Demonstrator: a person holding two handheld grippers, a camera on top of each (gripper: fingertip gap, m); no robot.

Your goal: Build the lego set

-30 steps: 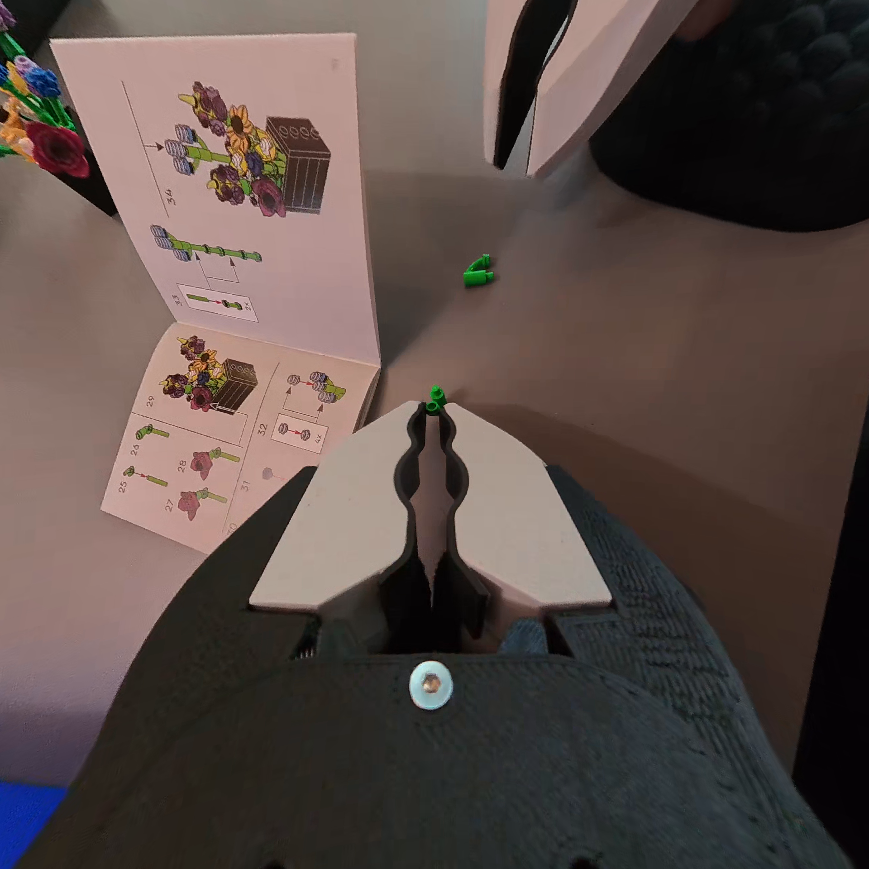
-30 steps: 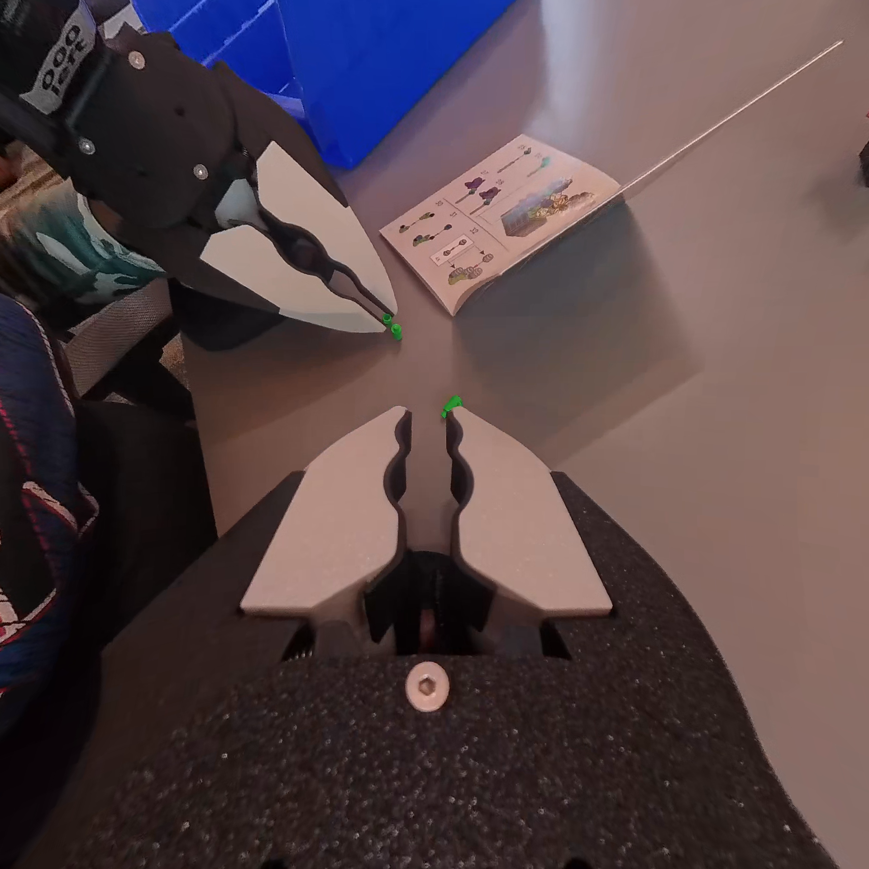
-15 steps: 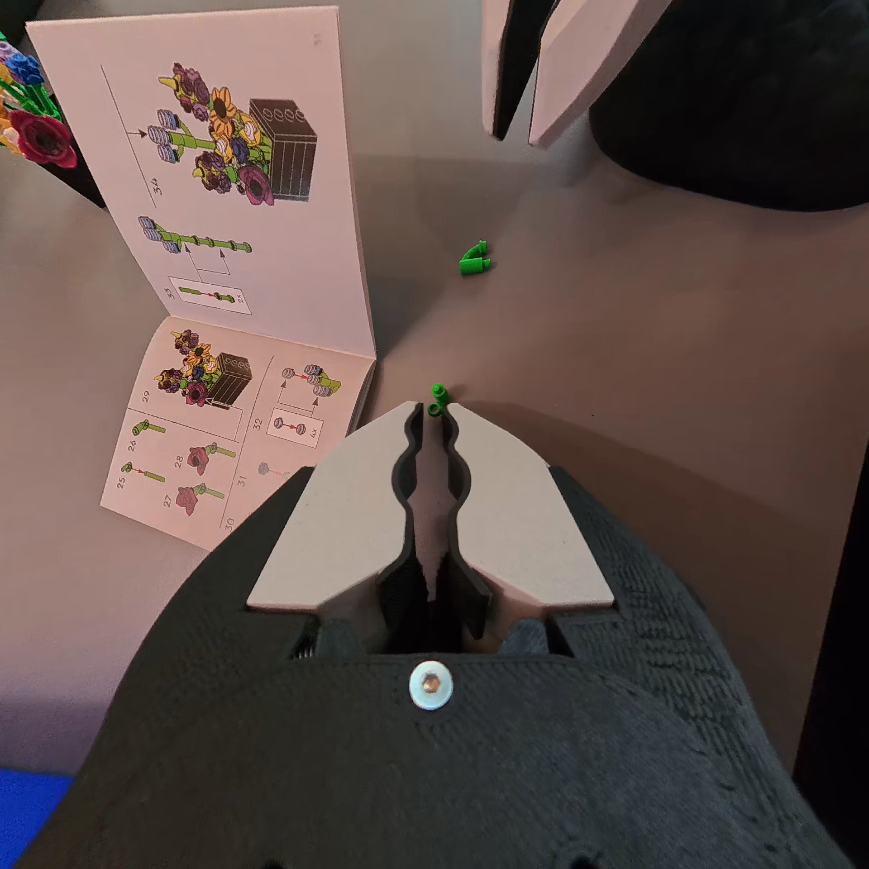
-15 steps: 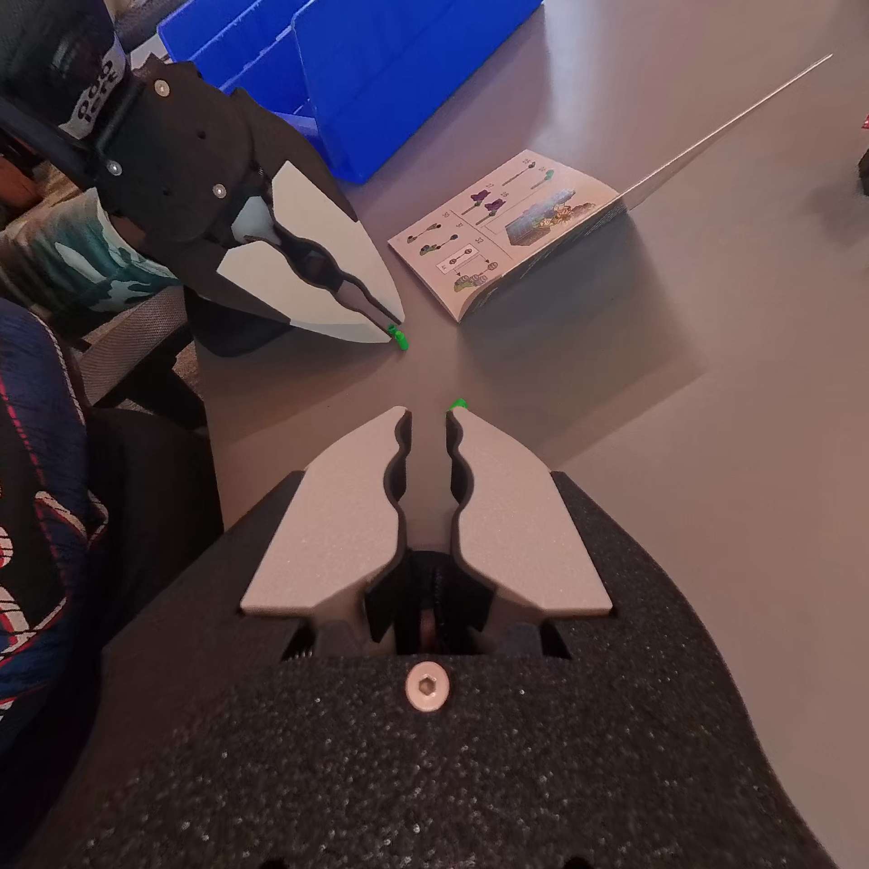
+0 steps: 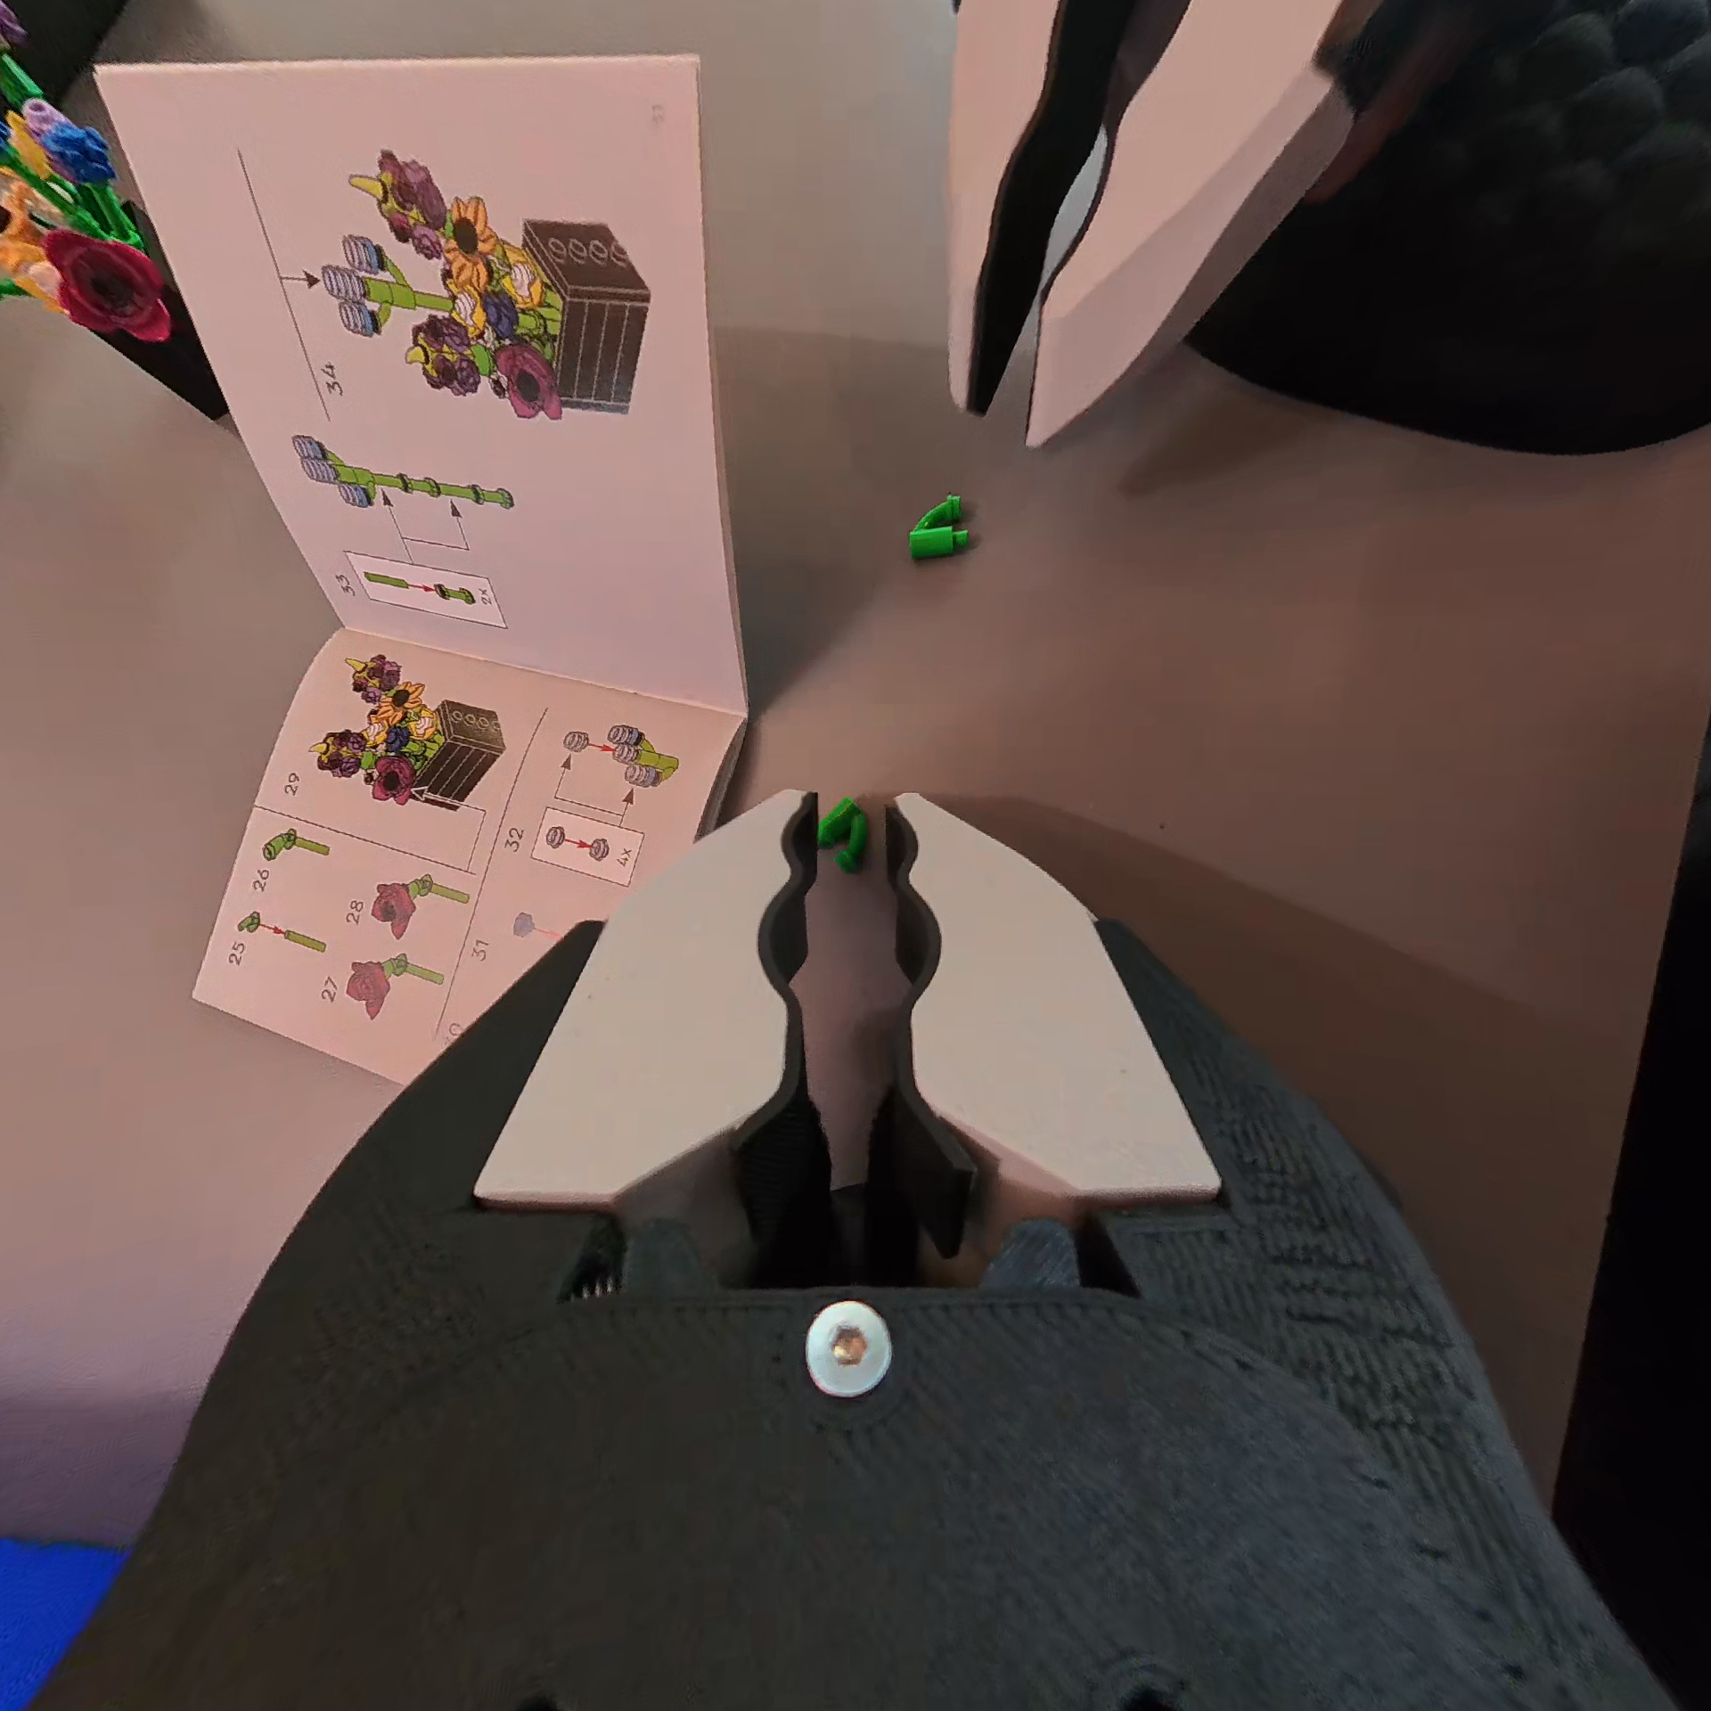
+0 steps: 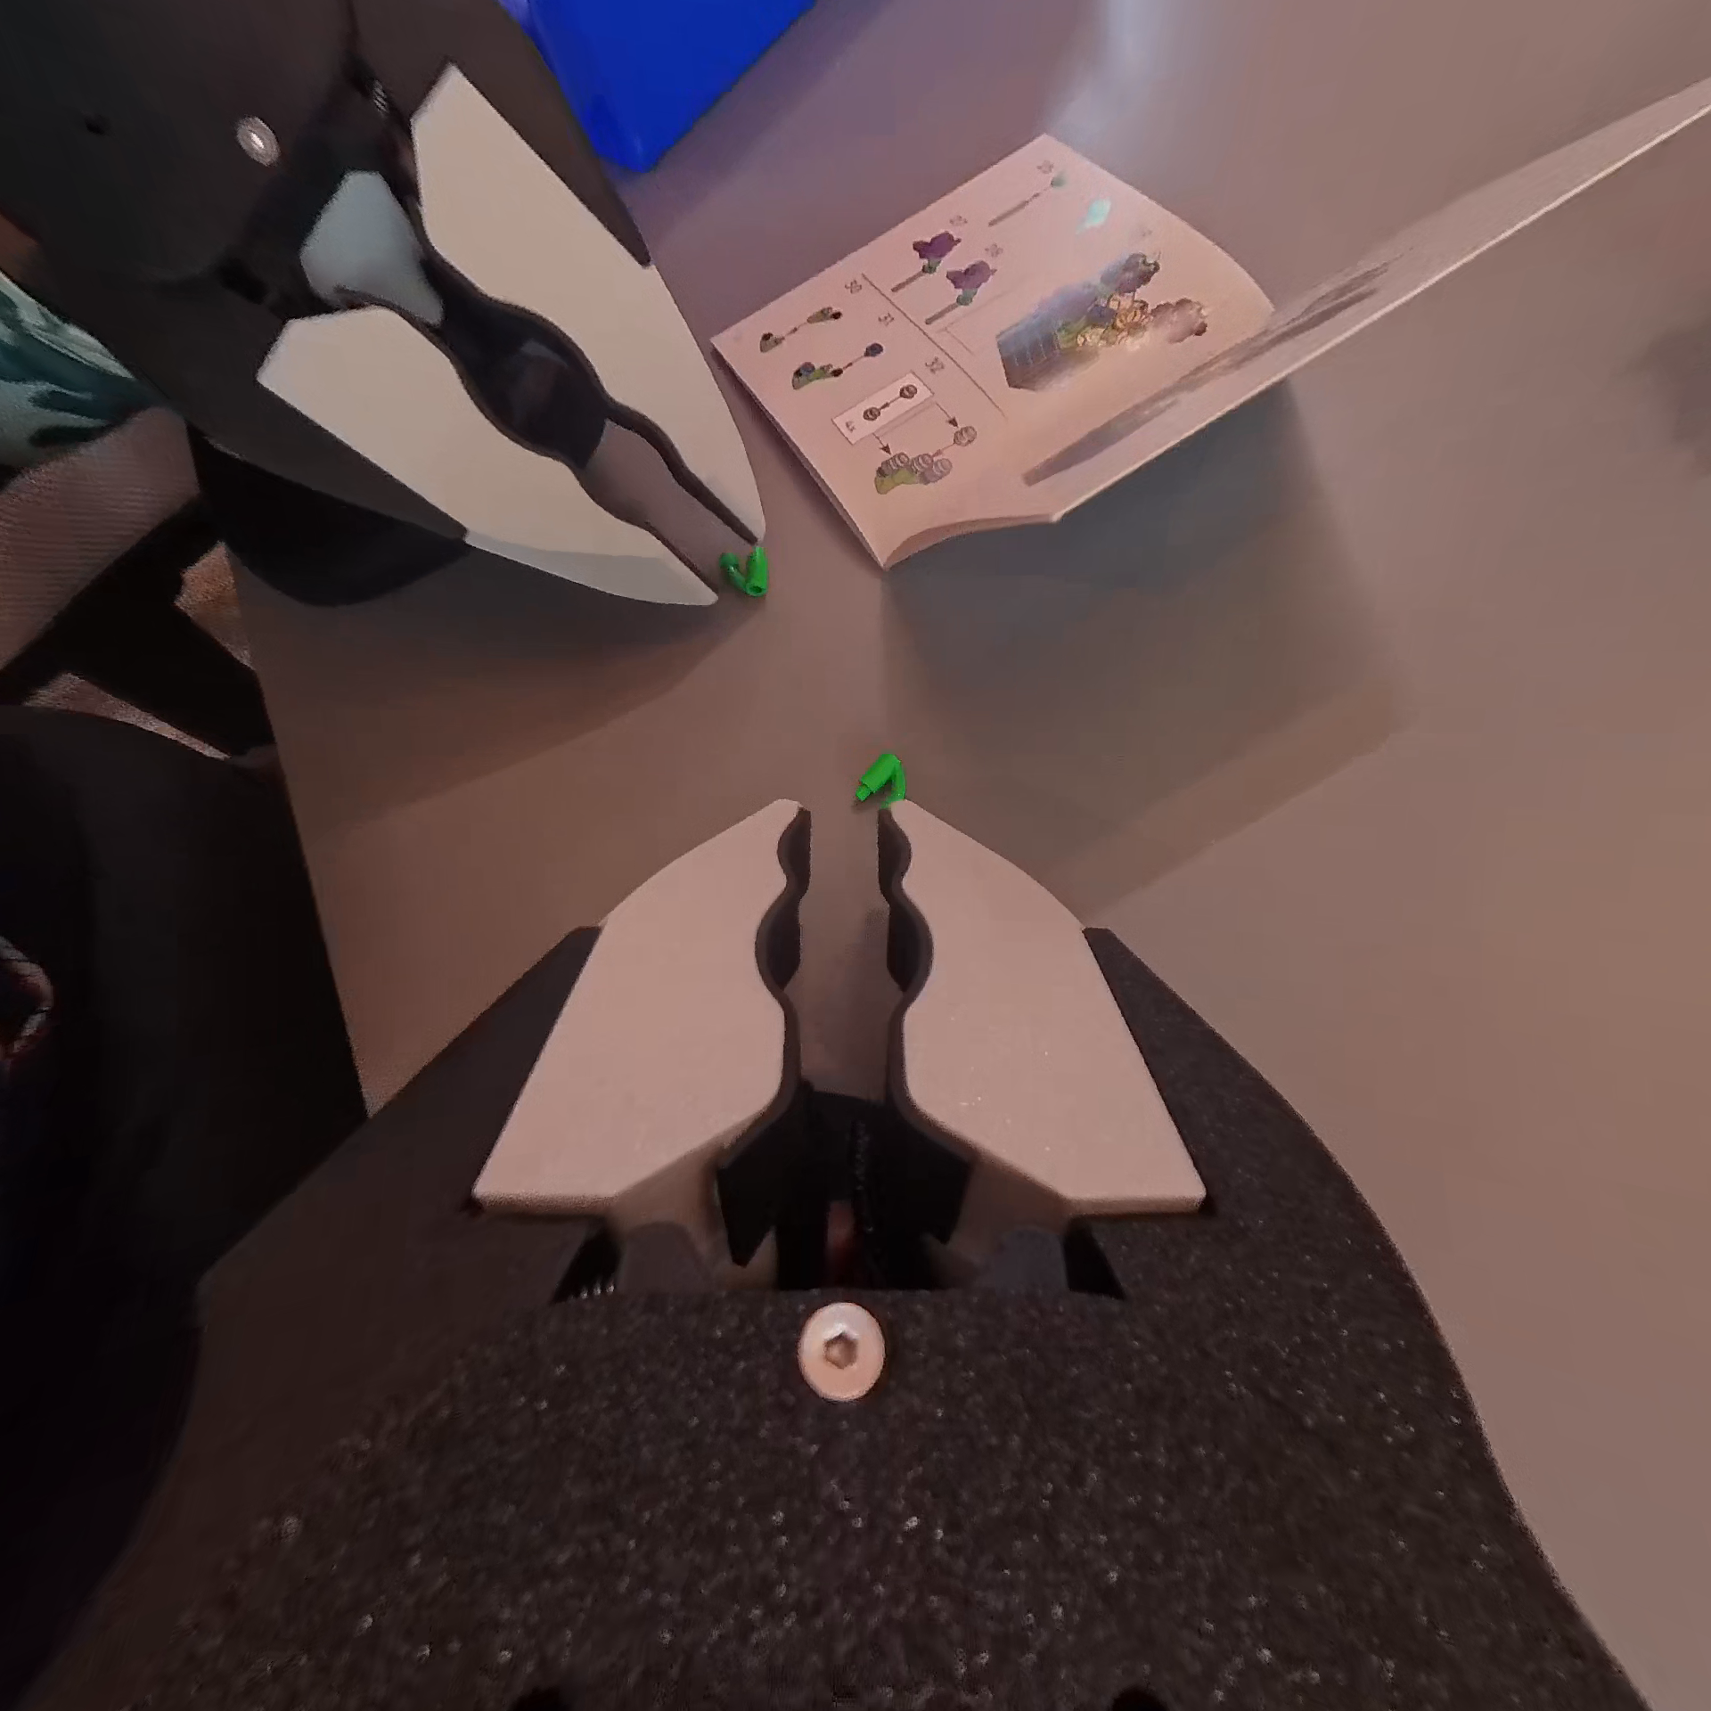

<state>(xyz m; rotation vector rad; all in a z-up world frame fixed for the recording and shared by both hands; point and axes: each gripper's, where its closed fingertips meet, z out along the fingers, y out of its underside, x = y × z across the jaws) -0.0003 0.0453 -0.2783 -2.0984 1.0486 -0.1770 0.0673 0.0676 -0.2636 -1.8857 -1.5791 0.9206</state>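
In the left wrist view my left gripper [image 5: 850,807] is open low over the grey table, with a small bent green lego piece [image 5: 843,833] lying loose between its tips. A second green piece [image 5: 937,532] lies on the table farther ahead, just below my right gripper [image 5: 1009,421]. In the right wrist view my right gripper [image 6: 841,817] is open and empty, and this second piece [image 6: 881,778] sits just beyond its right fingertip. The left gripper [image 6: 736,569] shows at upper left with its green piece [image 6: 745,574] at its tips.
An open instruction booklet [image 5: 481,518] stands on the table to the left; it also shows in the right wrist view [image 6: 981,352]. A built flower bouquet [image 5: 65,231] stands at the far left. A blue bin [image 6: 648,65] stands behind the left gripper. A dark chair [image 5: 1528,231] is beyond the table edge. The grippers' ends are close to 8 cm from one another.
My left gripper has opened and let go of its green piece, which now lies between the tips. The right gripper has come down closer to the other green piece.
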